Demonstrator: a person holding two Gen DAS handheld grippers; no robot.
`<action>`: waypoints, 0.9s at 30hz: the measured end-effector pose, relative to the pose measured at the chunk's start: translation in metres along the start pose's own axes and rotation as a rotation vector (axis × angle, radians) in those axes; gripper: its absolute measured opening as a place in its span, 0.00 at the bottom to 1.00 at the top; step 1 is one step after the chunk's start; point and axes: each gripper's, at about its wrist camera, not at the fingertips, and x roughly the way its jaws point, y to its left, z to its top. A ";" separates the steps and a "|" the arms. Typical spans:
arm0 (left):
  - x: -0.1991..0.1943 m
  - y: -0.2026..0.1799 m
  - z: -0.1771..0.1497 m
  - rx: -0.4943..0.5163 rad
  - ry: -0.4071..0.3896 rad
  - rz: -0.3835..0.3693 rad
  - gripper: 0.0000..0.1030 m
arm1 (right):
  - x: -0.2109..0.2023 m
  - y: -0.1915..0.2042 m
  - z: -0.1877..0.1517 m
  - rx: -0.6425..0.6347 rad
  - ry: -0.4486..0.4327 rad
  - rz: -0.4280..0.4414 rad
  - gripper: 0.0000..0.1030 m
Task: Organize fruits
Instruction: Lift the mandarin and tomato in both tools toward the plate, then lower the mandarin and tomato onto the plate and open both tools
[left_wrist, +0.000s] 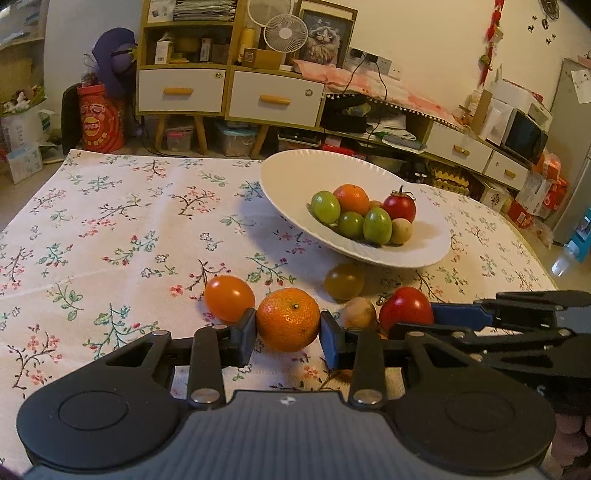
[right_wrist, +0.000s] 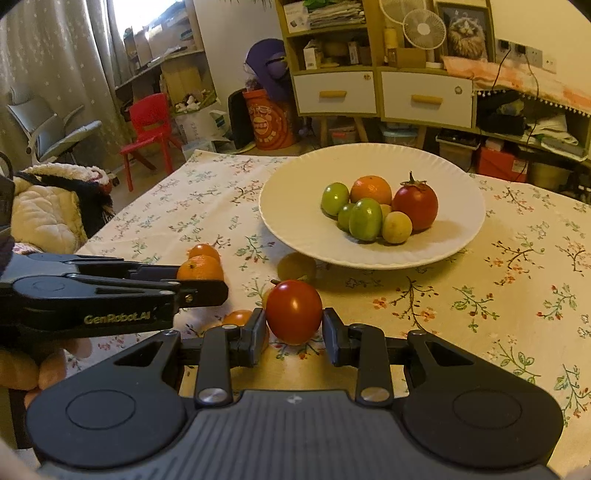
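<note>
My left gripper (left_wrist: 288, 328) is shut on a mandarin orange (left_wrist: 288, 319) low over the floral tablecloth. My right gripper (right_wrist: 294, 323) has its pads against a red tomato (right_wrist: 293, 312) and is shut on it; the same tomato shows in the left wrist view (left_wrist: 405, 308). A white plate (left_wrist: 295, 177) holds several fruits: green ones, an orange, a red tomato and a small yellow one. Loose on the cloth lie an orange tomato (left_wrist: 229, 298), an olive-green fruit (left_wrist: 344, 281) and a small tan fruit (left_wrist: 358, 313).
The table carries a floral tablecloth (left_wrist: 110, 221). The plate (right_wrist: 461, 206) stands just beyond both grippers. Behind the table are a drawer cabinet (left_wrist: 229, 92), a red canister (left_wrist: 98, 118) and a red child's chair (right_wrist: 151, 129). A cushioned seat (right_wrist: 44, 206) sits at the table's left.
</note>
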 end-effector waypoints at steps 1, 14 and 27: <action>0.000 0.000 0.001 -0.001 -0.003 0.003 0.34 | 0.000 0.001 0.000 0.002 -0.002 0.004 0.29; -0.004 0.000 0.028 0.019 -0.072 0.008 0.34 | -0.009 -0.001 0.015 -0.009 -0.083 -0.010 0.29; 0.030 -0.032 0.054 0.103 -0.072 -0.045 0.34 | 0.000 -0.040 0.026 0.054 -0.119 -0.153 0.29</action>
